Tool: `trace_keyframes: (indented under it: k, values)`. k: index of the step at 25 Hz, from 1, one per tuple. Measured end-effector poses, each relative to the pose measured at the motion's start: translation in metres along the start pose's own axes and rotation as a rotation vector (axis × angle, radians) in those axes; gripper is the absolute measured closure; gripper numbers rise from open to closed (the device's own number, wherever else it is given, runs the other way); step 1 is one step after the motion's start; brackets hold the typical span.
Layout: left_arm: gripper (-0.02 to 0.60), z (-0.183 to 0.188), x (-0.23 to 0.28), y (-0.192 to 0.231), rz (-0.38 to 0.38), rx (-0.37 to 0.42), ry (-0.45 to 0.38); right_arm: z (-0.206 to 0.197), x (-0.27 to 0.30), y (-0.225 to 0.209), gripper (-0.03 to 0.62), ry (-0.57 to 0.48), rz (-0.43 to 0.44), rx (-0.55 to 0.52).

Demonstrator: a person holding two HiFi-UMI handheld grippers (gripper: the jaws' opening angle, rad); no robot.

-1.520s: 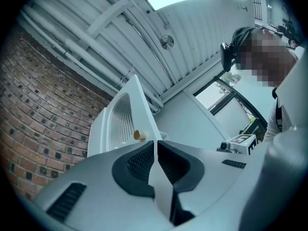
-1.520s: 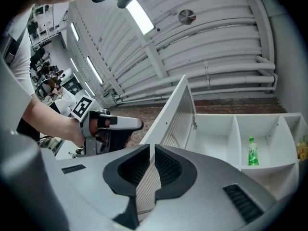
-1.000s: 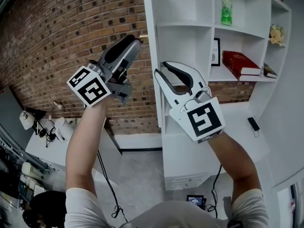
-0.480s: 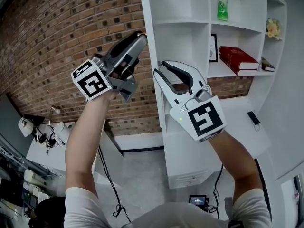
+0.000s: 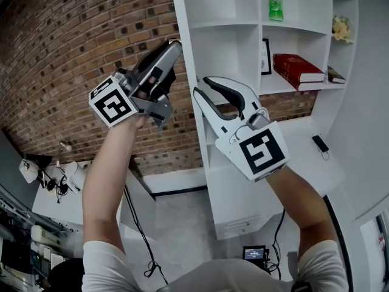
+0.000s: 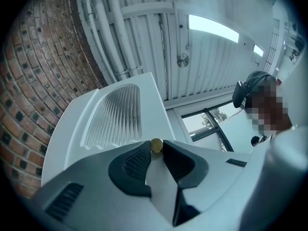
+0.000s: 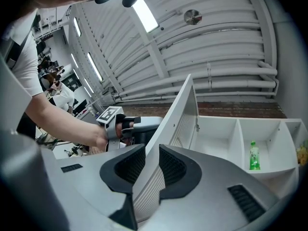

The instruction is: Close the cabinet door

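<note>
Left tool [image 6: 156, 150] jaws just closing, nipping brass knob [image 6: 156, 145], right tool [image 7: 151, 148] clamped across cabinet door [image 7: 182, 110] edge

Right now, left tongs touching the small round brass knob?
Touching. Left gripper view: the left tongs, just closing, have both pads against the small round brass knob on the white cabinet door.

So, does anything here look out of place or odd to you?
Only the cabinet door: it stands open, swung out from the white cabinet. On the shelves the green bottle is upright and the red book lies flat; nothing looks spilled or damaged.
</note>
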State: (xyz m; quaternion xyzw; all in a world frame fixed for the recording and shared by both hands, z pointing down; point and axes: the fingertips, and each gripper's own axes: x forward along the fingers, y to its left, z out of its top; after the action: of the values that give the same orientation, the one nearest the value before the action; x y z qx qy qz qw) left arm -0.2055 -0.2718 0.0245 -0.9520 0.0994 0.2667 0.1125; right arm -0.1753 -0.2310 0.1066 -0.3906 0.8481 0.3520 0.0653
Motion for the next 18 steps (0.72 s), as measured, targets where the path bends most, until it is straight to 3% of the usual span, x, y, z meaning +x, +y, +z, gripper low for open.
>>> trace_keyframes:
  k: [5, 8, 12, 18]
  values:
    - [0.494, -0.003, 0.005, -0.001, -0.018, 0.009, -0.006, -0.003, -0.003, -0.004, 0.503, -0.019, 0.022, 0.001]
    - [0.497, -0.002, 0.004, 0.005, 0.029, 0.047, 0.011, -0.002, -0.005, -0.007, 0.503, -0.045, 0.039, -0.005]
    - [0.499, -0.007, 0.01, 0.001, 0.047, 0.036, 0.004, -0.003, -0.013, -0.015, 0.503, -0.077, 0.04, -0.004]
    - [0.499, -0.025, 0.04, -0.002, 0.13, 0.105, 0.018, -0.02, -0.037, -0.047, 0.503, -0.102, 0.024, 0.016]
